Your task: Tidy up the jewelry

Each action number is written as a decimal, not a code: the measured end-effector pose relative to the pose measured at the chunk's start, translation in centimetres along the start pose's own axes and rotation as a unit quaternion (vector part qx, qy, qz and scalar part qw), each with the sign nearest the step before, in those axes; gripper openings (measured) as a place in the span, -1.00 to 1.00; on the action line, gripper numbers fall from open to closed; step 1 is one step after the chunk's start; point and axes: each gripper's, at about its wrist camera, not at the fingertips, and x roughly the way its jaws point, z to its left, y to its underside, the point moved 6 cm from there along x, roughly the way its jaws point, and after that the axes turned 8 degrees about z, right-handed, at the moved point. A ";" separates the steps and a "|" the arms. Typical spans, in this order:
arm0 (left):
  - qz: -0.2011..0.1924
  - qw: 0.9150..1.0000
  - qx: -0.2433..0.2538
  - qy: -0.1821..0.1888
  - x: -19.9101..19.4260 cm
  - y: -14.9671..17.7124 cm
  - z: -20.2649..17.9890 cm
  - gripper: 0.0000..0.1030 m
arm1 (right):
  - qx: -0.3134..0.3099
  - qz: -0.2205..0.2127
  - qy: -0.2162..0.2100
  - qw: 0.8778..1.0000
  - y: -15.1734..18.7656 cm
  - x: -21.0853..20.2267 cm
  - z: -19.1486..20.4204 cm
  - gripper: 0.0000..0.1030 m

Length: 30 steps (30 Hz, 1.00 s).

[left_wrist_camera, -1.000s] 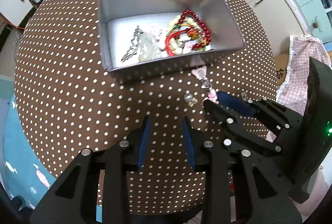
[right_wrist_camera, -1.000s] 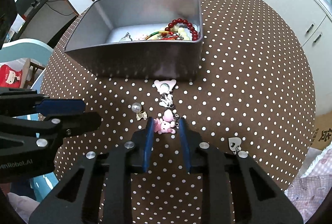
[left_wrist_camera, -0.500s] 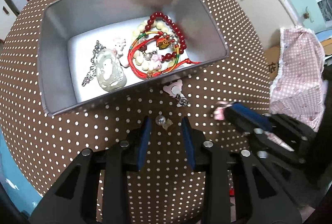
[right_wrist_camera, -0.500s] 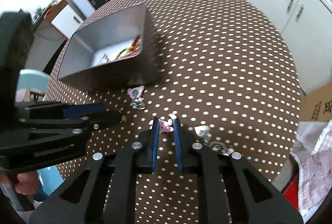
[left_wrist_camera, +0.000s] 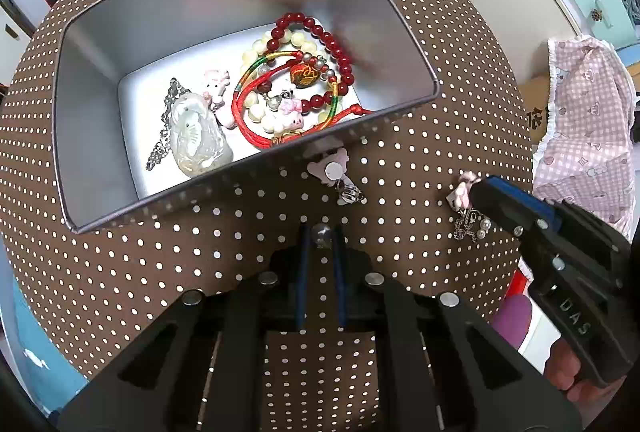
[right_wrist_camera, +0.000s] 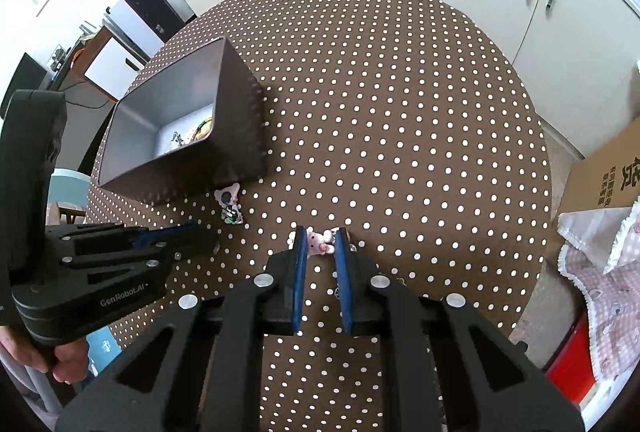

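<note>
Left wrist view: the left tongs (left_wrist_camera: 321, 232) are closing on a pearl earring (left_wrist_camera: 321, 234) on the table (left_wrist_camera: 120, 272), just before the metal tin (left_wrist_camera: 248, 168) collecting the jewelry. Right wrist view: the right tongs (right_wrist_camera: 320, 246) are gripping a pink charm (right_wrist_camera: 319, 246), lifting it for the tin (right_wrist_camera: 240, 136).

White lettering "GenRobot.AI" stood on the black body of the left tongs (right_wrist_camera: 200, 230). "DAS" was embossed on the black handle of the right tongs (left_wrist_camera: 466, 192). Black Chinese characters, too small to read, were printed on the brown cardboard box (right_wrist_camera: 608, 176).
</note>
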 end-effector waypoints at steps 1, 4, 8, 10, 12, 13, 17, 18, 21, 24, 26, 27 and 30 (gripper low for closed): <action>-0.002 1.000 0.001 0.000 0.1 0.0 -0.5 -0.80 | 0.000 -0.002 -0.001 1.000 -0.1 -0.1 0.2 -0.75; -0.014 1.000 0.003 0.002 -1.3 0.5 -0.5 -0.80 | -0.007 -0.012 -0.003 1.000 -0.6 -0.8 0.3 -0.75; -0.037 0.999 0.001 0.009 -3.2 0.5 -1.1 -0.80 | -0.024 -0.026 -0.009 0.999 -1.4 -1.9 1.4 -0.75; -0.048 0.999 -0.001 0.019 -4.3 0.6 -1.3 -0.80 | -0.036 -0.033 -0.013 0.999 -2.0 -2.4 2.3 -0.75; -0.068 0.997 -0.001 0.018 -5.9 0.7 -1.6 -0.80 | -0.046 -0.040 -0.015 0.998 -2.5 -2.7 3.2 -0.75; -0.080 0.997 0.000 0.017 -6.8 0.7 -1.7 -0.79 | -0.052 -0.045 -0.019 0.997 -2.9 -3.0 3.7 -0.75; -0.110 0.994 -0.014 0.015 -9.1 0.7 -1.2 -0.79 | -0.078 -0.052 -0.026 0.995 -4.1 -3.3 5.6 -0.74; -0.117 0.993 -0.017 0.014 -9.6 0.6 -1.0 -0.79 | -0.084 -0.054 -0.027 0.995 -4.4 -3.3 6.1 -0.74; -0.136 0.990 -0.032 0.005 -10.9 0.3 0.0 -0.79 | -0.096 -0.054 -0.036 0.993 -5.0 -3.0 7.6 -0.74; -0.152 0.987 -0.054 -0.009 -12.0 0.0 1.4 -0.79 | -0.117 -0.055 -0.042 0.991 -5.7 -2.7 9.3 -0.74; -0.160 0.985 -0.064 -0.010 -12.5 0.0 2.2 -0.79 | -0.129 -0.054 -0.047 0.989 -6.0 -2.5 10.4 -0.74; -0.163 0.984 -0.067 -0.013 -12.6 -0.1 2.4 -0.79 | -0.132 -0.052 -0.050 0.989 -6.0 -2.4 10.6 -0.74; -0.171 0.982 -0.077 -0.017 -13.0 -0.1 3.2 -0.78 | -0.134 -0.048 -0.042 0.989 -6.3 -1.8 11.2 -0.71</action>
